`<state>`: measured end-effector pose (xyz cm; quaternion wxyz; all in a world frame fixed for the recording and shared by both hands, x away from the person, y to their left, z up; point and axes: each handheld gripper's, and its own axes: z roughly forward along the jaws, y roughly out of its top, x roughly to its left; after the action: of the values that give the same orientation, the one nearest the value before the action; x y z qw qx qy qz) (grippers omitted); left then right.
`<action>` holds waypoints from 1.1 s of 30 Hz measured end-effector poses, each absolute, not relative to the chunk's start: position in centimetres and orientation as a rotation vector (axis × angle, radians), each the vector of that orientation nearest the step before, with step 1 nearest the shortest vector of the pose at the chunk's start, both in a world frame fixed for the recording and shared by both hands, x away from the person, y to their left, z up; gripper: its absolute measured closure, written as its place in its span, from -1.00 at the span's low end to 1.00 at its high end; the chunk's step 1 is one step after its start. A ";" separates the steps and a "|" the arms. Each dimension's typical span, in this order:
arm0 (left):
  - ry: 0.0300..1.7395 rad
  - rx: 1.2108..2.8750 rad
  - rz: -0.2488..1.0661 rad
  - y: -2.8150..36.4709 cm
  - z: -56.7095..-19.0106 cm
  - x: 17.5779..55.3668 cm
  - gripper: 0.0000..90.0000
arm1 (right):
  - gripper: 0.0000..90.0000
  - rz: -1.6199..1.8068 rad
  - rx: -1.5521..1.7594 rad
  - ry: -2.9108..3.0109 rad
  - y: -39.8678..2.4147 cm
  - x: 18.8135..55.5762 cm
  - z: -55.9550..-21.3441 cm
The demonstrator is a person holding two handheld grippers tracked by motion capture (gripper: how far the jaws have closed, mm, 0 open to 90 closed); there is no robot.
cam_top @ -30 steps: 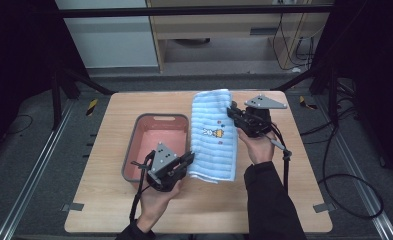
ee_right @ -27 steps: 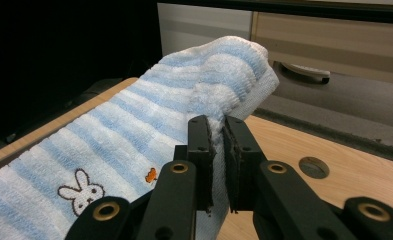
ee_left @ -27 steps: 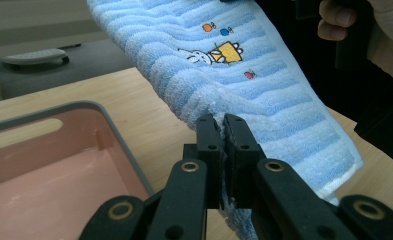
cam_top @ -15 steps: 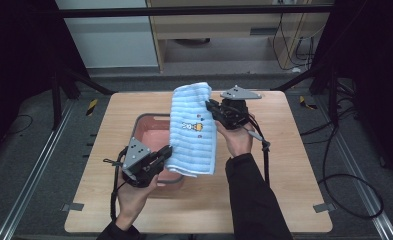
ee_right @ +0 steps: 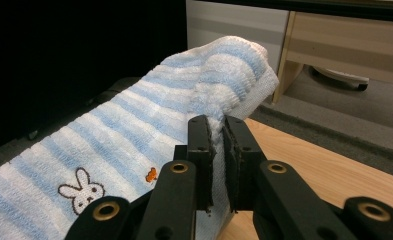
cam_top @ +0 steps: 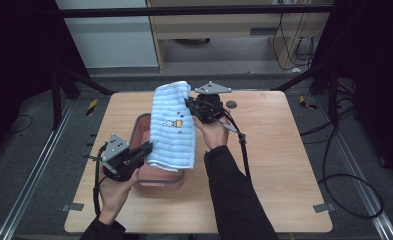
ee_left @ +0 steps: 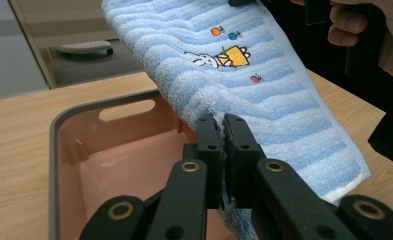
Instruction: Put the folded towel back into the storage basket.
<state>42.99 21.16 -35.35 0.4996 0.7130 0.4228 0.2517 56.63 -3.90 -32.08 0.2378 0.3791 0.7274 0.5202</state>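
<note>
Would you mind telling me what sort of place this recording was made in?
Probably a lab recording bench: a bare wooden table on a metal frame with dark surrounds, loose cables on the floor and a plain cabinet behind.

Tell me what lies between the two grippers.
The blue striped towel spans the stretch, pinched at one end by the left gripper and at the other by the right gripper, hanging over the pink bin. The high view shows it.

Count: 1 blue-striped towel [cam_top: 170, 125] w/ 1 rabbit motif, 1 pink bin [cam_top: 156, 177], 2 grippers – left gripper [cam_top: 145, 150] & right gripper [cam_top: 189, 104], 2 hands, 1 wooden table [cam_top: 274, 150].
</note>
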 end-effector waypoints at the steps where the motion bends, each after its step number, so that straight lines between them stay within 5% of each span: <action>1: 1.030 1.726 0.609 21.4 -35.5 43.1 0.92 | 0.84 1.425 1.042 1.998 -3.6 56.8 -32.2; 33: 1.164 1.846 0.597 24.5 -40.5 45.3 0.92 | 0.84 1.342 1.068 2.114 1.6 59.5 -38.3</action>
<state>45.25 24.46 -40.51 0.4253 0.7384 0.4657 0.2388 59.50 1.55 -38.33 0.2081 0.3838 0.7595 0.4823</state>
